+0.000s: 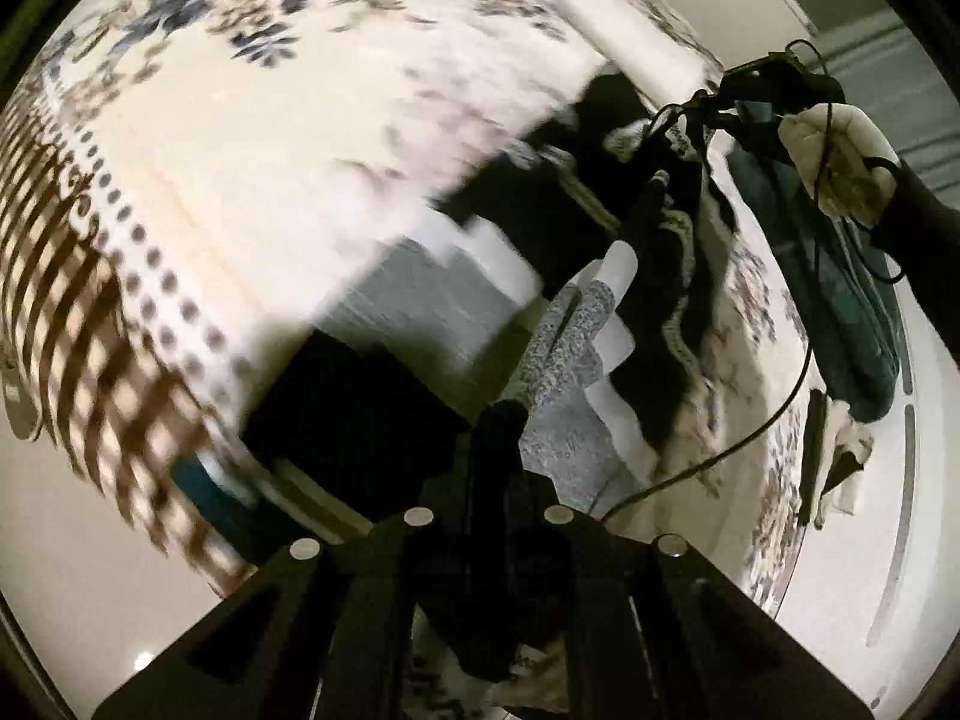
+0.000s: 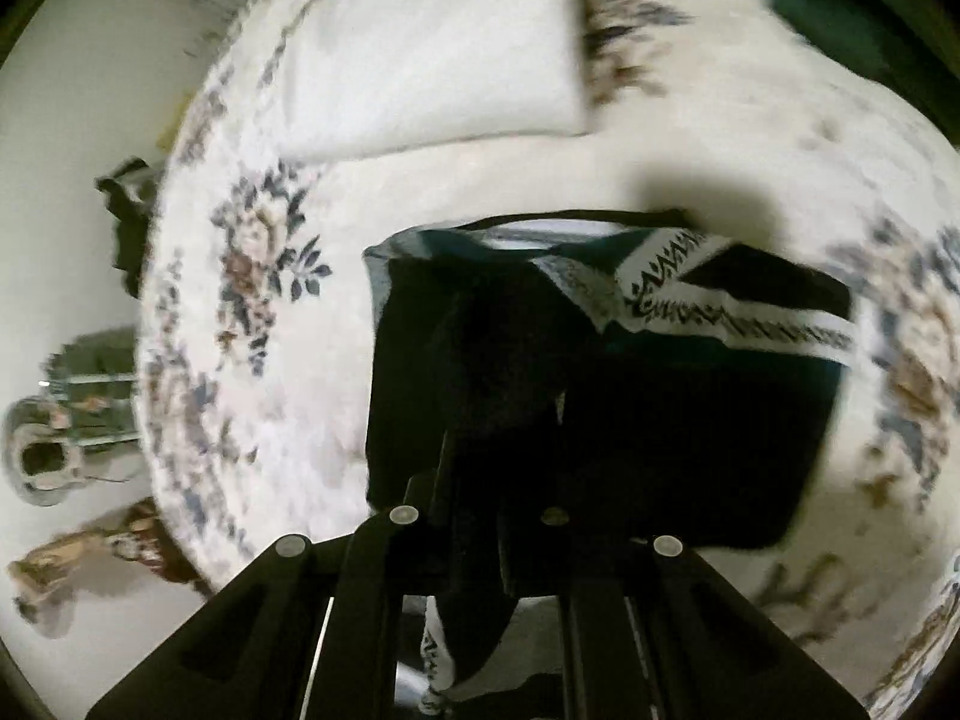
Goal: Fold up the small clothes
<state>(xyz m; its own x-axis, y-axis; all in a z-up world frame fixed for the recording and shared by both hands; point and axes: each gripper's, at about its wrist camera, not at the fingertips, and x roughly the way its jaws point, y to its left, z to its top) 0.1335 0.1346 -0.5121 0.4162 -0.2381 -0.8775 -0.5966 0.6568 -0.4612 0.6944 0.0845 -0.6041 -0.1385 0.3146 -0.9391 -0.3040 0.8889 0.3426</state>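
Evidently a dark garment with white patterned bands (image 2: 708, 312) is carried between both tools over a floral bedspread (image 2: 252, 276). The right gripper (image 2: 498, 372) is seen closed on dark cloth, which bunches at its fingertips and hangs away toward the right of its view; a white pillow (image 2: 432, 60) lies beyond. The left gripper (image 1: 510, 420) is likewise pinched narrow, with grey-and-white fabric (image 1: 570, 336) caught at its tips. In the left wrist view the right tool is visible at upper right, held by a gloved hand (image 1: 840, 162), with the dark cloth (image 1: 666, 312) strung between the two tools. The garment's long axis is thus judged to run from one gripper to the other, slightly slack. Neither hand is clearly nearer the bed surface; heavy blur prevents a firmer reading. A teal item (image 1: 852, 312) is noted on the far edge of the bed. The next move is judged to depend on laying this span flat on the spread.
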